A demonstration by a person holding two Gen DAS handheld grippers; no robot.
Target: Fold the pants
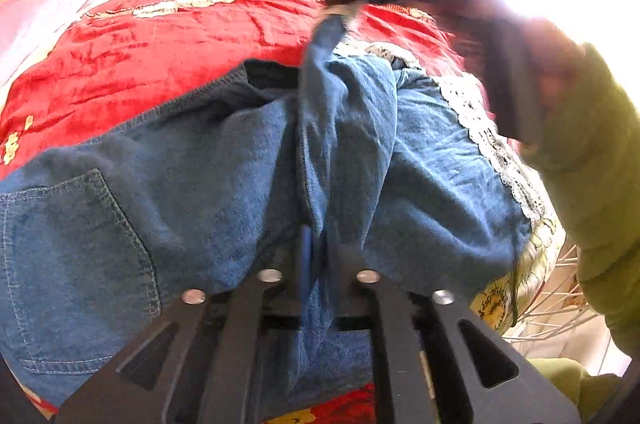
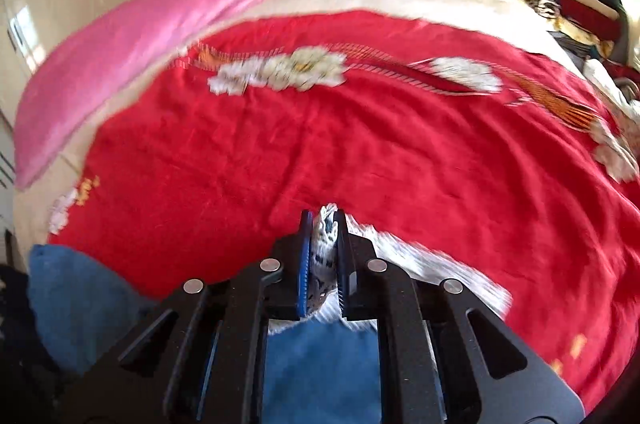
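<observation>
Denim pants (image 1: pixel 224 160), lace-hemmed, lie rumpled, pinched by left tongs (image 1: pixel 316 256) and right tongs (image 2: pixel 324 256).

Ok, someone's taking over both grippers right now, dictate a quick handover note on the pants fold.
Left gripper: shut on a ridge of denim near the middle of the jeans.
Right gripper: shut on the white lace hem of a leg, over the red floral blanket.
Jeans lie bunched on the blanket, back pocket facing up, at the near edge of the bed.
Done: both grips taken.
Left: no neat fold shows yet; carry the held cloth over, lay it flat, smooth it, finish folding.
</observation>
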